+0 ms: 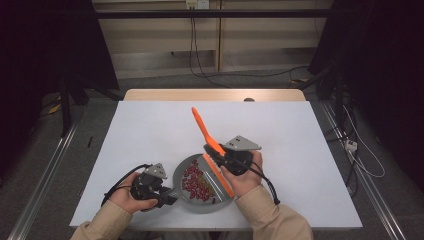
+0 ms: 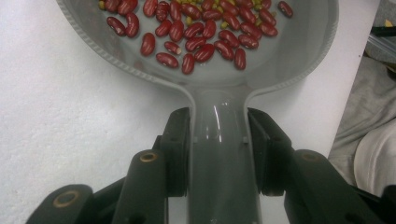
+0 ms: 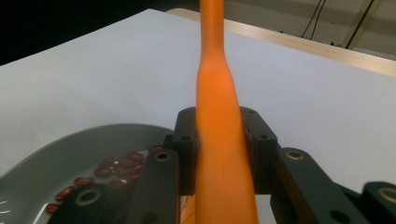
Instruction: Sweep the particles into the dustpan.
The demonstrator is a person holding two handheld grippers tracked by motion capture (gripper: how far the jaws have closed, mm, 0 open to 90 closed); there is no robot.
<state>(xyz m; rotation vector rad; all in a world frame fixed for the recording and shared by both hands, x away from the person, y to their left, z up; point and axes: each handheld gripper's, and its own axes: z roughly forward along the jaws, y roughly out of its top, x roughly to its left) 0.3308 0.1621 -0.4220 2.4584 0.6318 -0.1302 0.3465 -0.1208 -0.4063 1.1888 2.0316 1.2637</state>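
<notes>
Two grips locked on: left gripper (image 2: 219, 140) pinching the grey dustpan's handle (image 2: 218, 158), pinning the dustpan (image 1: 180, 172) flat on the white table (image 1: 150, 130) so nothing slides. Right gripper (image 3: 219, 140) clamped on the orange brush (image 3: 215, 93), handle angled up and away, brush edge low over the red beans (image 2: 196, 35) heaped inside, likely for sweeping.

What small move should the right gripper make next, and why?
Probably tip the orange tool so its blade sweeps through the beans. The right gripper is shut on its handle, the blade's edge sits over the pan, and the left gripper clamps the pan's handle.
</notes>
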